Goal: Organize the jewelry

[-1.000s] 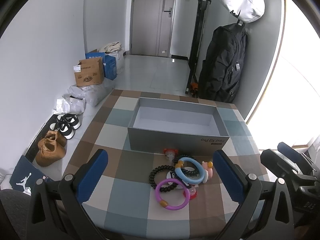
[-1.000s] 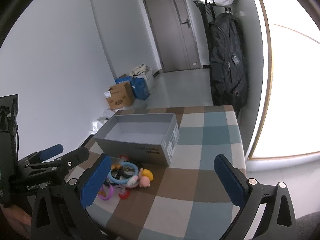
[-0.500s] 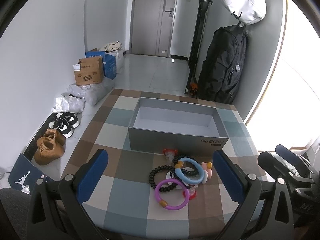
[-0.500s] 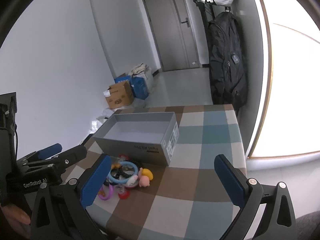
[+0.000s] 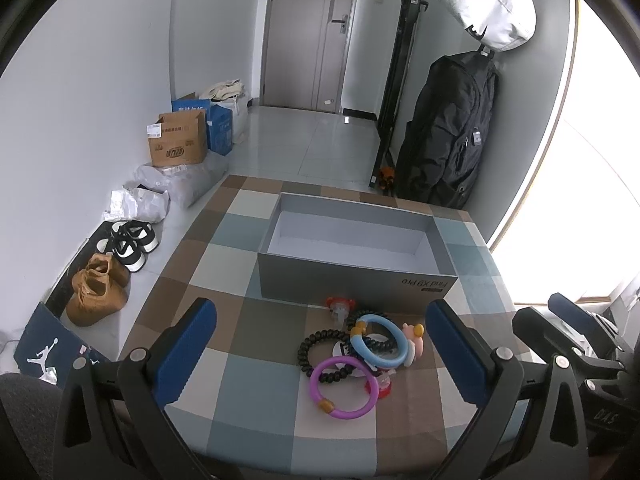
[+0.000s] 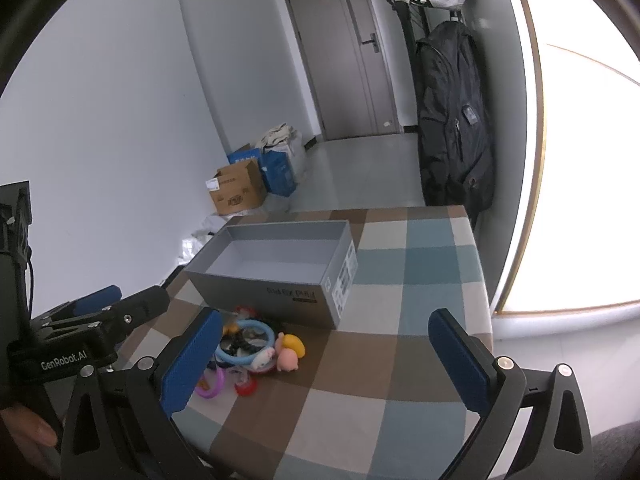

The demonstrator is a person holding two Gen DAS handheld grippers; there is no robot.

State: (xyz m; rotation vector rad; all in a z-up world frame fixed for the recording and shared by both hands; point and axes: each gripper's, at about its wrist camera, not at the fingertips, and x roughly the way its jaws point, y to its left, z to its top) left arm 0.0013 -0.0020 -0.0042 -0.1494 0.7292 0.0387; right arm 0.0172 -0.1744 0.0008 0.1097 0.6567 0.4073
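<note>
Purple plastic bangle (image 5: 343, 387) lies nearest in the jewelry heap just before the empty grey cardboard box (image 5: 352, 276) on the checked counter (image 5: 224, 256); light, stiff, likely slippery, best pinched across its rim. Left gripper (image 5: 320, 354) and right gripper (image 6: 326, 364) both gape, empty.

Each gripper (image 5: 320, 352) is a black frame with silver screws, blue finger pads (image 5: 186, 350) and white "GenRobot.AI" lettering
</note>
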